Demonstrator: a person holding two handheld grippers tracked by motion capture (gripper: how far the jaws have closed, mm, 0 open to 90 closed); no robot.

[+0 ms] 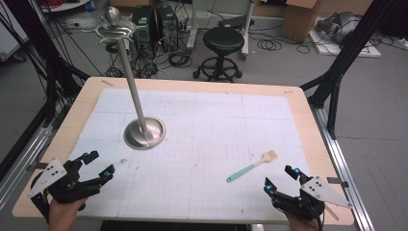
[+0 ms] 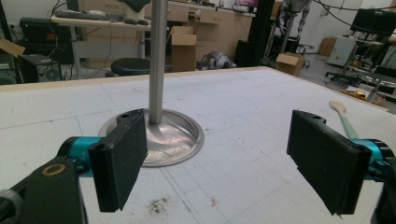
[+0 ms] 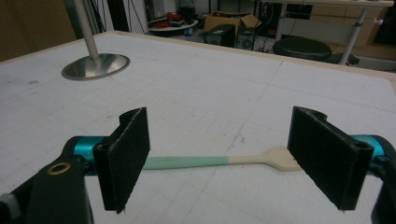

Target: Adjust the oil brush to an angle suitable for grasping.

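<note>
While both my forearms rest at the near edge of the worktop point(image 1: 298, 113), my left claw point(image 1: 98, 164) sits low at the near left corner with its jaws spread wide and nothing between them; in the left gripper view its black pads point(image 2: 119, 165) frame the round steel base point(image 2: 175, 140) of the pole stand point(image 1: 134, 91), which stands upright on the left half of the white gridded mat point(image 1: 216, 125), well apart from that claw. My right claw point(image 1: 280, 177) sits at the near right corner, jaws likewise spread and empty. The spatula point(image 1: 251, 166) lies flat on the mat just beyond the right claw, not touching it, with its mint-green handle pointing toward the near left and its pale cream blade toward the far right. In the right gripper view the spatula point(image 3: 219, 161) runs crosswise behind the gap between the pads point(image 3: 126, 156), green end near the left-hand pad, blade near the right-hand one; it lies past the pad tips, not between them. The same view has the stand base point(image 3: 95, 66) far off at upper left. In the left gripper view the spatula blade point(image 2: 339, 108) shows beyond the right-hand pad. Small dark specks point(image 2: 158, 205) mark the mat close in front of the left claw. A black stool point(image 1: 223, 41) stands on the floor beyond the far edge of the worktop.
</note>
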